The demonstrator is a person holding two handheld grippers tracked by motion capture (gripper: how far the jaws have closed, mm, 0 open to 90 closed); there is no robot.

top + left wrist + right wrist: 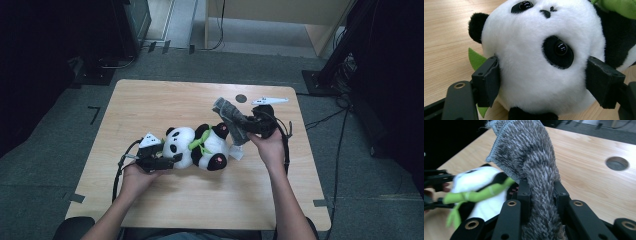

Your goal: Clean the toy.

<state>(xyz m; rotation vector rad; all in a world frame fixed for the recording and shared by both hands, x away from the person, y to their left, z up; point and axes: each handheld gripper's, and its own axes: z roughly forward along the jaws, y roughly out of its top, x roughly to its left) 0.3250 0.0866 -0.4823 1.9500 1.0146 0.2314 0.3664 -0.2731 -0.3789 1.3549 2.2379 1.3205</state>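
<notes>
Left gripper view looks along the left tongs (pixel 544 82), whose jaws press on either side of the plush panda's (pixel 541 62) white head, clamping it so the toy is pinned on its side on the wooden surface (pixel 446 35); a green leaf (pixel 475 58) pokes out beside one jaw. Right gripper view has the right tongs (pixel 540 192) closed on a bunched grey fuzzy cloth (pixel 531 157), which stands up out of the jaws, with the panda's green scarf (pixel 477 193) just beside it. High view places the panda mid-surface between both hands, the cloth raised just off its far end, near a round hole (pixel 241 98) in the surface. Judging from this, the step in hand is bringing the cloth to the steadied toy; next the cloth likely needs lowering onto the body while the left grip holds the head firm.
</notes>
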